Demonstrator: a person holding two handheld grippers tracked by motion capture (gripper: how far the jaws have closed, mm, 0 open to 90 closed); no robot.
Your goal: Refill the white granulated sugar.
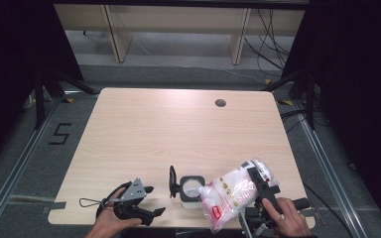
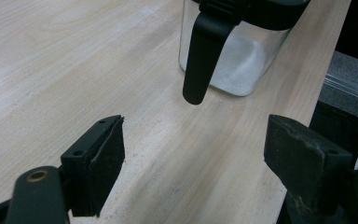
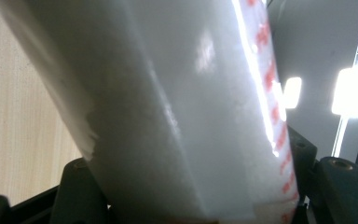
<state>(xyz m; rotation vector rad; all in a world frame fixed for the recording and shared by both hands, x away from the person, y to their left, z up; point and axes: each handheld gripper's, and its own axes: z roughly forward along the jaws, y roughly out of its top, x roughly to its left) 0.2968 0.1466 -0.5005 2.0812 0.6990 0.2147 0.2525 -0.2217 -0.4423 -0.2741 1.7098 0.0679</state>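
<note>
On the white bag (image 1: pixel 233 193), red print, unreadable.

The table (image 1: pixel 178 129) has a light wooden top with a soft grain and rounded corners, and it stands on a grey floor (image 1: pixel 188 74). Near its far right corner there is a small round cable hole (image 1: pixel 221 103). Most of the top is bare. Directly on it, close to the near edge and a little right of the middle, stands a clear square container (image 1: pixel 190 191) with a black rim; its black lid (image 1: pixel 172 181) hangs open at the left side. In the left gripper view the container (image 2: pixel 233 60) rests flat on the wood, with some white powder at its bottom, and the black flap hangs down just above the surface.
</note>
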